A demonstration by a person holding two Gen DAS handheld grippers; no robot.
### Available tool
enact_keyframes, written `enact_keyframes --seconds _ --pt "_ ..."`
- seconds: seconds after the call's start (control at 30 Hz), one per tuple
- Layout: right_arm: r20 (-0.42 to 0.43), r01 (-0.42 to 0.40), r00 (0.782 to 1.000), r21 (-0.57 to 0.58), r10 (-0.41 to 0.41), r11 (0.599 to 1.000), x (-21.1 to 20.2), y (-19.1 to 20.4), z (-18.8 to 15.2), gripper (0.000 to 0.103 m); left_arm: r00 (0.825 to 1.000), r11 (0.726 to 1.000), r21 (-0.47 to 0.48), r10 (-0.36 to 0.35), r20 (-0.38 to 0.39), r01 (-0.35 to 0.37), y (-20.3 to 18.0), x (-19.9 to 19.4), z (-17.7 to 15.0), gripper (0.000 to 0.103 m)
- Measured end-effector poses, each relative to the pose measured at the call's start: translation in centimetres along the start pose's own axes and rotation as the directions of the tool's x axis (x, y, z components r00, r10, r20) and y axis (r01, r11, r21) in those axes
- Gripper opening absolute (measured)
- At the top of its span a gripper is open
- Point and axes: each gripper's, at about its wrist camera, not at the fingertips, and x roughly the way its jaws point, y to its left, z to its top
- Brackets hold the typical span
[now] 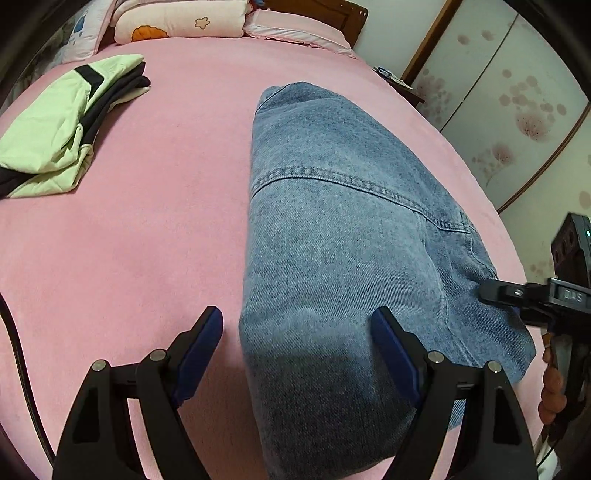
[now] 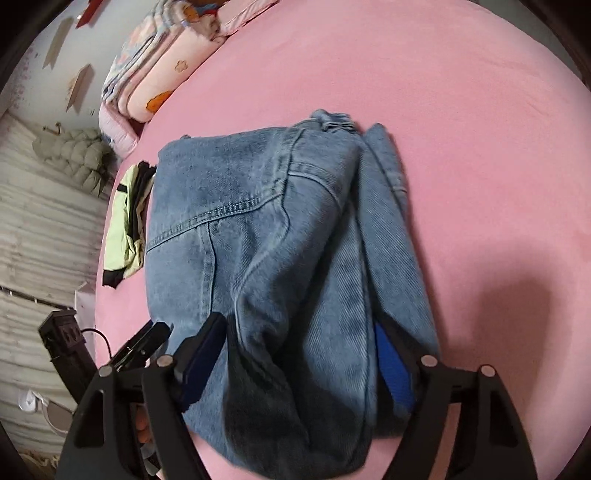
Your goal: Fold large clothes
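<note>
Folded jeans [image 1: 332,240] sit mid-frame on the pink bed [image 1: 147,221], running toward lower right. Denim's heavy and stiff, so I'd grab the thick folded edge. Left gripper [image 1: 299,332] hangs angled down, jaws apart over the near end; right gripper [image 2: 299,343] likewise spread, denim between, nothing pinched

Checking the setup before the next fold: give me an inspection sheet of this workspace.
Surface: pink bed sheet, smooth.
Job's things: folded jeans lying flat.
Clutter: folded green and black clothes; pillows at the head.
Grippers: left gripper open over the jeans' near edge; right gripper open, jeans between its fingers.
Cables: dark cable at the bed's left edge.
Surroundings: floral wardrobe doors.
</note>
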Motion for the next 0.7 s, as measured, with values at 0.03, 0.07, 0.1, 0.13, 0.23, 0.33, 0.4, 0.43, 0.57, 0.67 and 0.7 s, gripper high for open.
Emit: enact_keyframes --seconds 0.03,0.07,0.1,0.13,0.23,0.33,0.4,0.43,0.57,0.67,0.7 --pt "-0.005 0.007 1.000 -0.015 -0.007 1.000 0.3 0.2 0.3 0.064 1.000 1.000 0.007 0.006 0.001 -0.006 -0.1 0.1 0.1 0.082" --pt "-0.009 0.015 1.000 -0.042 -0.015 0.999 0.6 0.6 0.5 0.048 1.000 1.000 0.012 0.010 0.001 -0.010 -0.3 0.1 0.2 0.081" --pt "-0.017 0.014 1.000 -0.075 -0.015 0.997 0.8 1.0 0.6 0.031 1.000 1.000 0.018 0.015 0.000 -0.015 -0.4 0.2 0.4 0.081" --pt "-0.003 0.036 0.999 -0.117 -0.036 0.993 0.7 1.7 0.6 0.027 1.000 1.000 0.022 0.014 0.000 -0.014 -0.6 0.3 0.5 0.081" --pt "0.056 0.094 0.995 -0.215 -0.083 0.972 -0.5 3.5 0.0 0.018 1.000 0.999 0.035 0.011 0.012 -0.011 -1.4 0.1 0.8 0.081" --pt "0.155 0.117 0.984 -0.230 -0.082 0.966 -3.4 3.7 -0.7 0.016 0.999 0.998 0.060 -0.016 0.045 0.013 -2.6 -0.7 0.8 0.081" --pt "0.179 0.131 0.980 -0.232 -0.090 0.964 -4.2 2.8 -1.1 0.017 0.999 0.996 0.086 -0.015 0.045 0.011 -3.5 -0.4 0.6 0.081" --pt "0.170 0.134 0.980 -0.219 -0.098 0.967 -3.8 2.1 -1.1 0.017 0.999 0.995 0.098 -0.006 0.040 0.003 -3.8 -0.1 0.4 0.081" --pt "0.155 0.157 0.980 -0.193 -0.128 0.969 -1.0 -0.9 -1.8 0.017 0.999 0.992 0.124 0.024 0.044 -0.029 -4.8 1.6 -0.3 0.082" --pt "0.182 0.171 0.973 -0.170 -0.140 0.970 0.3 -1.8 -2.5 0.018 0.998 0.990 0.130 0.046 0.048 -0.052 -4.9 2.4 -0.6 0.083" --pt "0.196 0.195 0.967 -0.175 -0.160 0.965 0.2 -1.3 -2.7 0.020 0.998 0.992 0.117 0.044 0.046 -0.049 -4.7 2.2 -0.4 0.083"
